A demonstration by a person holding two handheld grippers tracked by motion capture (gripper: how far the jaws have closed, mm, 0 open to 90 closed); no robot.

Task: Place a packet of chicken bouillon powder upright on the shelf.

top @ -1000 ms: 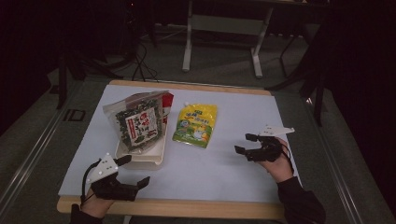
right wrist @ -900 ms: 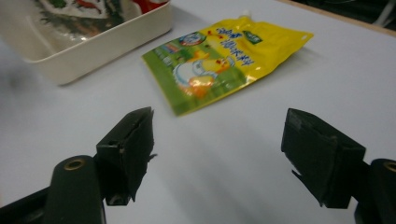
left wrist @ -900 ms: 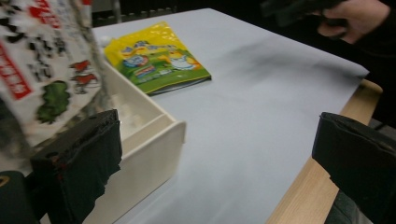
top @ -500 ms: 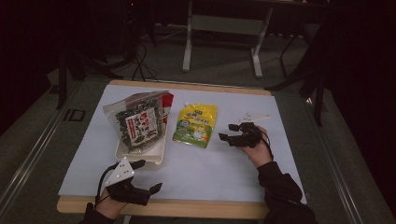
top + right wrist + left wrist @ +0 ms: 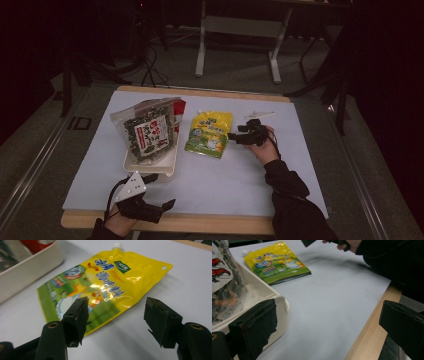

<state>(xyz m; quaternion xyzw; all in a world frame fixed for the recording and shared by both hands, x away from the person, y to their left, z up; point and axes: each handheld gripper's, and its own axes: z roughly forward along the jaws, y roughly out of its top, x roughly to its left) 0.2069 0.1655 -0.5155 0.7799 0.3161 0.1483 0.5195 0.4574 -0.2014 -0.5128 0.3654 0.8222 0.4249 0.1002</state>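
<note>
Since a second ago, the right gripper [image 5: 234,138] has slid leftward to the flat yellow-green spouted pouch's [image 5: 209,133] 3 o'clock edge, its spread jaws just narrowing on nothing. The left gripper [image 5: 162,191], jaws wide, sits near the table's [image 5: 300,150] front edge.

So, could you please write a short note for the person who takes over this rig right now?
Right tongs: open, jaws have just been closing, nothing between them; they sit beside the yellow pouch, at its right edge, not yet gripping it.
Left tongs: open and empty, near the table's front edge, by the corner of the white tray.
Things: the pouch lies flat on the table mat, right of the tray. The seaweed snack bag stands in the tray.
Done: right tongs brought to the pouch.
Left: probably grip the pouch and move it; where to, I cannot tell.
</note>
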